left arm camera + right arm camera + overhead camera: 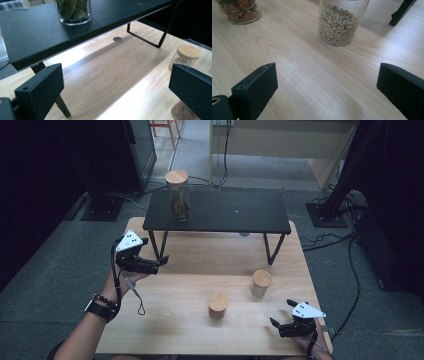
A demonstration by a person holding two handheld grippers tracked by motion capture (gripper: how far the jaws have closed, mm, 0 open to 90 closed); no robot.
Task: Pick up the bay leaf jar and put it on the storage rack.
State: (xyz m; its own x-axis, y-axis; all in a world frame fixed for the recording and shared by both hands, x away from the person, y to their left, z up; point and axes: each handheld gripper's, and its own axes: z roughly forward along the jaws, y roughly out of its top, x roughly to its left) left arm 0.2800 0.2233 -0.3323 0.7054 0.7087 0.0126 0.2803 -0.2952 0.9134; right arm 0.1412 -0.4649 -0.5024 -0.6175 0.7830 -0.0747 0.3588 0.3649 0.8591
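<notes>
The tall clear glass jar with a round wooden lid [178,195] and dark leaves inside stands upright on the left end of the low black shelf with thin black legs [235,212]. In the left gripper view the bottom of this jar [74,12] sits on the black shelf top [30,32], up above the jaws. The left gripper [159,262] is held in the air by the front left leg of the shelf, lower than the jar and apart from it. Its two black jaws are spread wide and have nothing between them. The shelf stands on the far part of the light wooden table [170,320]. Nearer to the person, a short glass jar of pale beans with a wooden lid [260,283] stands on the table. A short glass jar of brown and orange bits with a wooden lid [218,305] stands near it, to its left. The right gripper [282,315] is low by the near right corner of the table. Its jaws are wide apart too, hold nothing, and point toward the bean jar [339,23].
</notes>
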